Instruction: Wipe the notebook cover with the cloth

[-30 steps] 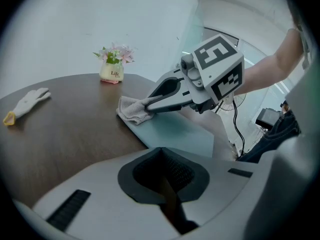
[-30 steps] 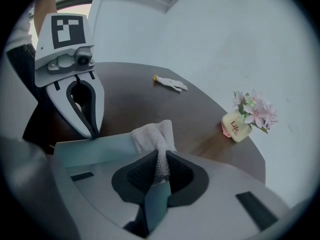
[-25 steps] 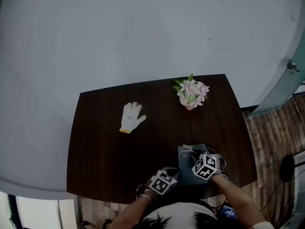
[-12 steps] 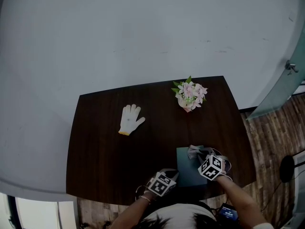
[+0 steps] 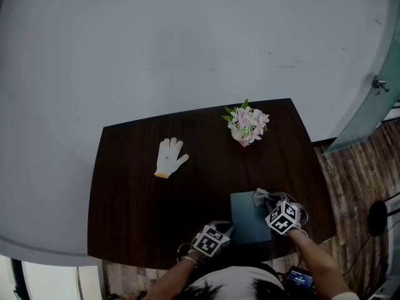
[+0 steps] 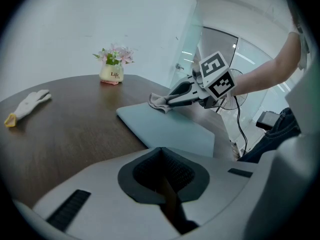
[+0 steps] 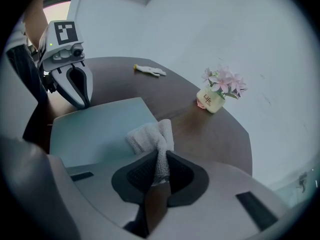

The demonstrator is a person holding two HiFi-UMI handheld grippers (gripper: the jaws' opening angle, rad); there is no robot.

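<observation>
A teal notebook (image 5: 249, 225) lies flat near the table's front edge, right of centre. My right gripper (image 5: 267, 203) is shut on a grey cloth (image 5: 260, 197), which sits bunched at the notebook's far right corner. In the right gripper view the cloth (image 7: 151, 135) rises from between my jaws (image 7: 159, 156) onto the notebook (image 7: 95, 129). My left gripper (image 5: 227, 229) is shut with nothing in it, its tips at the notebook's near left edge. The left gripper view shows the shut jaws (image 6: 161, 150), the notebook (image 6: 165, 126) ahead, and the cloth (image 6: 158, 102).
A white work glove (image 5: 170, 157) lies on the dark wooden table (image 5: 137, 199) at the left middle. A small pot of pink flowers (image 5: 246, 122) stands near the far edge. A glass door (image 5: 375, 99) and wooden floor are to the right.
My right gripper has slid to the right with the cloth, from over the notebook's far edge to its far right corner. The left gripper has stayed in place.
</observation>
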